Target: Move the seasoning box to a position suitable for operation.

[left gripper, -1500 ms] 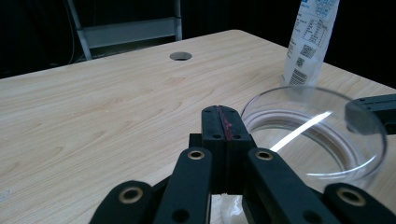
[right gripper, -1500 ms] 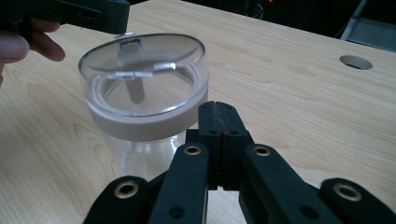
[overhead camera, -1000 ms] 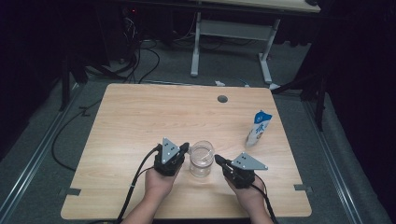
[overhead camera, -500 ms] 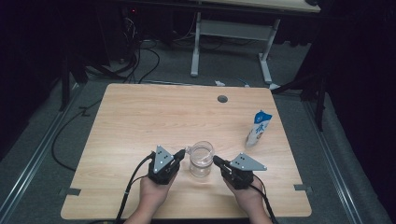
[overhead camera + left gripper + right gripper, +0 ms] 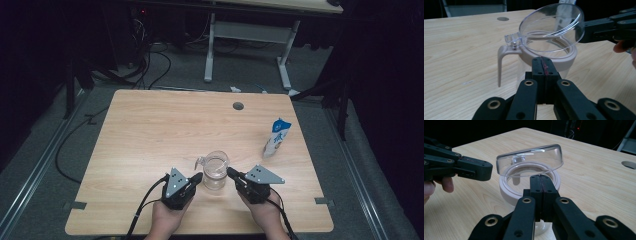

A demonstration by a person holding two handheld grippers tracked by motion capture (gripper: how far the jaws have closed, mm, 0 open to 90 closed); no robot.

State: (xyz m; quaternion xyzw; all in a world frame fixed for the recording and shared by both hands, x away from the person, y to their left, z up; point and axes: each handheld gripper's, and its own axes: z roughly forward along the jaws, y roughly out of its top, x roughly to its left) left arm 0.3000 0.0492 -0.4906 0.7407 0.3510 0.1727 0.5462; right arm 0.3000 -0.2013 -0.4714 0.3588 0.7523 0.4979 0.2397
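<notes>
The jug stands near on the desk, lid tilted up, between left tongs and right tongs, both pressed together.

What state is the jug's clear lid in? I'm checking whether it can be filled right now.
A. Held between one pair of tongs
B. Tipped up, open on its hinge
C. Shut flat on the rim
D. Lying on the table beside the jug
B: in the left gripper view the lid stands tilted above the jug, joined at the hinge by the handle, and both tongs are shut on nothing.
</notes>
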